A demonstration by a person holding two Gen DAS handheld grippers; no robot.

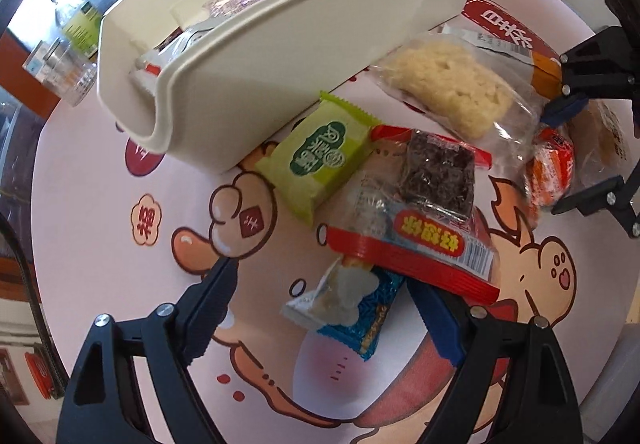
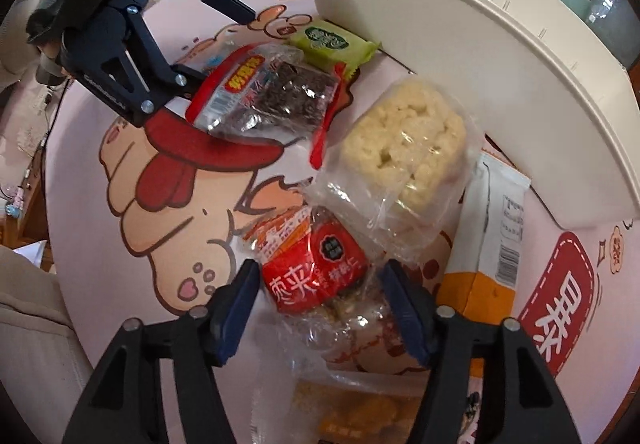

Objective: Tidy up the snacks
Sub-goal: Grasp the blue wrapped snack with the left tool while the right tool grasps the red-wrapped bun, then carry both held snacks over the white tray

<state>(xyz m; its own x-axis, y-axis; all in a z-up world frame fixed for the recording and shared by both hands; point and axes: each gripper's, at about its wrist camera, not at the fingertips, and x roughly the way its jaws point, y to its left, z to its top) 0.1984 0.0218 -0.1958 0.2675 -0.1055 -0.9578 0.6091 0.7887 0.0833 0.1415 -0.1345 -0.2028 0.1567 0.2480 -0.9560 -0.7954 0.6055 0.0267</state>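
Note:
Snack packets lie in a heap on the cartoon-print round table (image 1: 160, 264) in front of a white bin (image 1: 280, 56) (image 2: 460, 56). My left gripper (image 1: 322, 282) (image 2: 220, 48) is open, pointing down around a small blue-and-white packet (image 1: 352, 304), with a gap on its left side. A red-edged packet of dark seaweed snack (image 1: 432, 196) (image 2: 272, 100) overlaps that packet. My right gripper (image 2: 320, 288) (image 1: 570, 156) straddles a red packet (image 2: 316, 276) (image 1: 548, 168) that lies flat. Its blue pads (image 2: 248, 284) stand close beside the wrapper without squeezing it.
A green packet (image 1: 320, 160) (image 2: 332, 44) leans on the bin wall. A puffed-rice cake in a clear bag (image 1: 448, 88) (image 2: 404, 140) and a long white-and-orange packet (image 2: 492, 228) lie beside it. Several packets sit inside the bin. Bottles (image 1: 76, 20) stand behind it.

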